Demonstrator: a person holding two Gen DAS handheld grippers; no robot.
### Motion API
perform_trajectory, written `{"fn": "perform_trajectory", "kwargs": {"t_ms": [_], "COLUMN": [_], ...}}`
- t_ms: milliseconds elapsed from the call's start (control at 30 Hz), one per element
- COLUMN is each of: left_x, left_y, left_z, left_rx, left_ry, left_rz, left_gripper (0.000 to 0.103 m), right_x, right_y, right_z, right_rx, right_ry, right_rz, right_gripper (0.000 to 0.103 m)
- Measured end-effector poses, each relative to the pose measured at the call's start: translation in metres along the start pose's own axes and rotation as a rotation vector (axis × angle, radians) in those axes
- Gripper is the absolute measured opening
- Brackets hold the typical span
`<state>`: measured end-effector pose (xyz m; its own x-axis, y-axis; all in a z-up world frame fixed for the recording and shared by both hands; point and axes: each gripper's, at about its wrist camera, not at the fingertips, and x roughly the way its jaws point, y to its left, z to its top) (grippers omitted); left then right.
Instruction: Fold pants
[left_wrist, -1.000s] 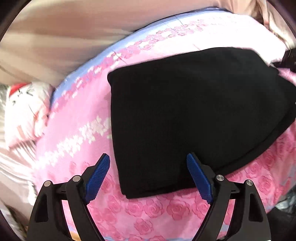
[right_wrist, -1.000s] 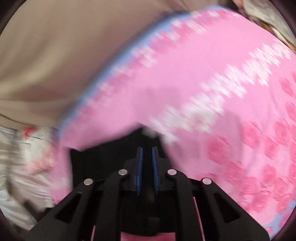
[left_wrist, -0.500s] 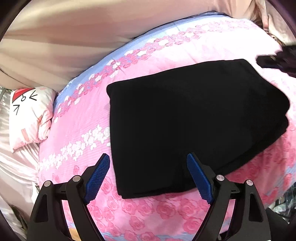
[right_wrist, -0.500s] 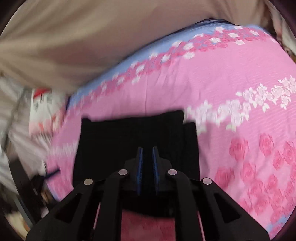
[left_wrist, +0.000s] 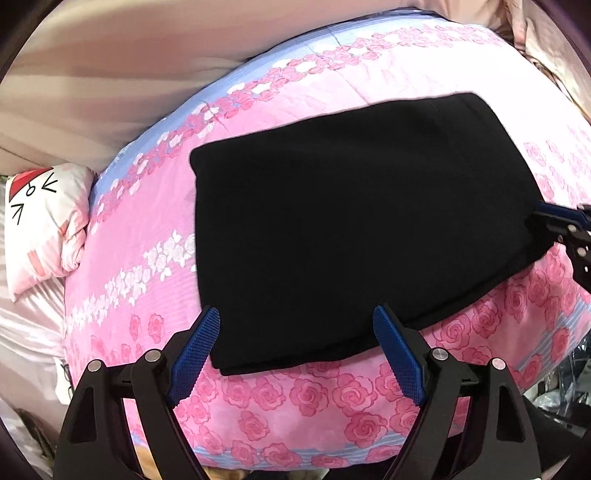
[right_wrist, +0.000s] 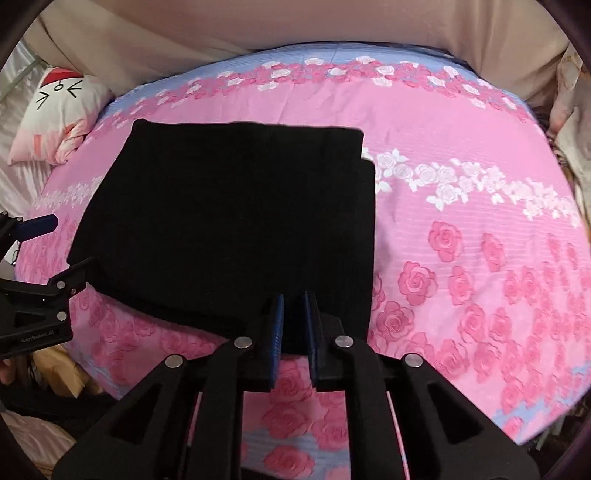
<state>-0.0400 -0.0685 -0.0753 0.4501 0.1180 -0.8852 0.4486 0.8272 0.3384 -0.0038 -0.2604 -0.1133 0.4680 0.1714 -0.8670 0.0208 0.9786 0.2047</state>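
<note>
The black pants (left_wrist: 351, 229) lie folded into a flat rectangle on the pink rose-print bedspread (left_wrist: 147, 221). My left gripper (left_wrist: 295, 350) is open, its blue pads either side of the pants' near edge, holding nothing. It also shows at the left edge of the right wrist view (right_wrist: 33, 258). The pants show in the right wrist view (right_wrist: 229, 214) as well. My right gripper (right_wrist: 294, 325) has its blue pads close together with a narrow gap, at the pants' near edge. I cannot tell whether cloth is pinched. It also shows at the right of the left wrist view (left_wrist: 565, 225).
A white cartoon-face pillow (left_wrist: 40, 221) lies at the bed's left; it also shows in the right wrist view (right_wrist: 59, 110). A beige curtain or wall (right_wrist: 295, 22) runs behind the bed. The bedspread (right_wrist: 480, 240) stretches to the right of the pants.
The right gripper swung back from the far side to the pants' near edge, and the upper layer it carried now lies flat. The left gripper stayed open and drew back slightly.
</note>
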Motion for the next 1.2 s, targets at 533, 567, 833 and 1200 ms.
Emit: {"fn": "perform_trajectory", "kwargs": {"t_ms": [533, 567, 833, 1200], "left_x": [-0.011, -0.011, -0.003, 0.015], "left_y": [0.032, 0.033, 0.042, 0.055], "left_z": [0.000, -0.001, -0.014, -0.050], "left_rx": [-0.096, -0.101, -0.144, -0.190], "left_ry": [0.001, 0.003, 0.047, 0.132], "left_rz": [-0.012, -0.015, -0.016, -0.014], "left_gripper": [0.083, 0.083, 0.083, 0.083], "right_x": [-0.018, -0.017, 0.040, 0.047], "right_y": [0.024, 0.025, 0.005, 0.060], "right_z": [0.002, 0.004, -0.029, 0.005], "right_rx": [0.090, 0.082, 0.116, -0.063], "right_ry": [0.020, 0.009, 0.207, 0.122], "right_rz": [0.031, 0.033, 0.014, 0.069], "right_gripper": [0.013, 0.013, 0.011, 0.030]}}
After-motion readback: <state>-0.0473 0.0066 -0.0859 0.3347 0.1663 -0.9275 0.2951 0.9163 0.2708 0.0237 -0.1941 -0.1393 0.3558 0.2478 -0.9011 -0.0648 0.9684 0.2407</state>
